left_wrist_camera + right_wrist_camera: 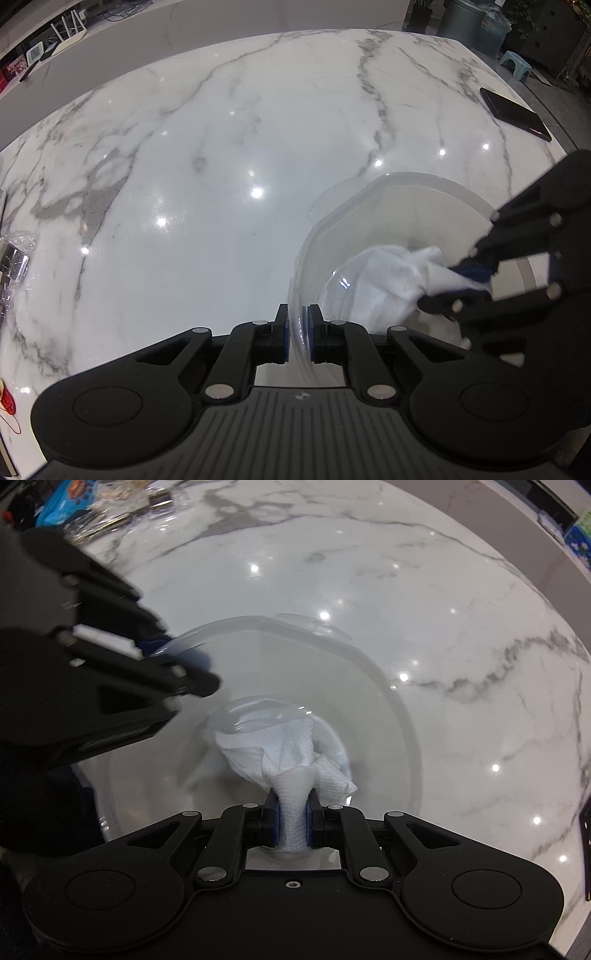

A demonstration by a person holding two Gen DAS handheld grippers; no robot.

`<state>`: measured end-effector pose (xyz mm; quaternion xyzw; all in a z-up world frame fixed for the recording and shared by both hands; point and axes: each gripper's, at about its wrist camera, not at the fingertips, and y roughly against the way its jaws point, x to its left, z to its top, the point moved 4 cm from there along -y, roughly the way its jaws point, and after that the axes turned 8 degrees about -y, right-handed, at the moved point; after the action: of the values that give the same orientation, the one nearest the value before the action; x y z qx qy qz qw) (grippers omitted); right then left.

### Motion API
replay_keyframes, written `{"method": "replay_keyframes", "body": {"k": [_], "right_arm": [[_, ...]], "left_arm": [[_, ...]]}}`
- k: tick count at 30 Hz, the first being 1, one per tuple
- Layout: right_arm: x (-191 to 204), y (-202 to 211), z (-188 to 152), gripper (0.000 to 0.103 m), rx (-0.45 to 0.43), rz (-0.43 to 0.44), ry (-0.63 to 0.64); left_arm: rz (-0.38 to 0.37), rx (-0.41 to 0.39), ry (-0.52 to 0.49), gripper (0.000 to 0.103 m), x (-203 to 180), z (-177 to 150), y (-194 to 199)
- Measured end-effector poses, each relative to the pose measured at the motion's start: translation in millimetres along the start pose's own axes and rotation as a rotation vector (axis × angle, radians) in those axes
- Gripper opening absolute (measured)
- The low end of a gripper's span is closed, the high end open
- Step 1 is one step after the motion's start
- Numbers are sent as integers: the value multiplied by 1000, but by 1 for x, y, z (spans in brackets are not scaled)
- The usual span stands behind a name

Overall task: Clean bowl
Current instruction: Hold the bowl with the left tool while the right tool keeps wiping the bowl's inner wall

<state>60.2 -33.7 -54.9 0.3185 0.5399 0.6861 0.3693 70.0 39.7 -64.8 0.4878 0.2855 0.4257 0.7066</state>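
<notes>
A clear plastic bowl [399, 206] sits on the white marble table [221, 166]. My left gripper [298, 325] is shut on the bowl's near rim, one finger inside and one outside. It also shows at the left of the right wrist view [173, 653], clamped on the rim of the bowl [369, 686]. My right gripper [293, 812] is shut on a crumpled white paper towel [291, 753], which presses against the bowl's bottom. In the left wrist view the right gripper [469, 277] reaches into the bowl from the right with the towel [388, 280].
A black phone [515, 113] lies near the table's far right edge. Crinkled clear wrapping [14, 254] lies at the left edge. Blue packaging and foil clutter [85, 506] sit at the far left of the right wrist view.
</notes>
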Motion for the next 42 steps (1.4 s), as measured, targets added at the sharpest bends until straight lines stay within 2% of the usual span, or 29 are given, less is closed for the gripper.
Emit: {"method": "replay_keyframes", "body": {"k": [7, 12, 23, 32, 42], "right_arm": [[2, -12, 8, 10, -21, -2, -16], [3, -5, 5, 10, -29, 26, -15], [10, -10, 4, 10, 4, 65, 33], [5, -4, -3, 10, 8, 46, 29], [-4, -17, 11, 10, -3, 5, 2]], "left_arm": [[4, -1, 4, 8, 0, -1, 0], [3, -1, 7, 8, -1, 0, 0], [1, -2, 5, 8, 3, 0, -1], [6, -2, 2, 8, 2, 0, -1], [6, -1, 0, 8, 2, -1, -1]]}}
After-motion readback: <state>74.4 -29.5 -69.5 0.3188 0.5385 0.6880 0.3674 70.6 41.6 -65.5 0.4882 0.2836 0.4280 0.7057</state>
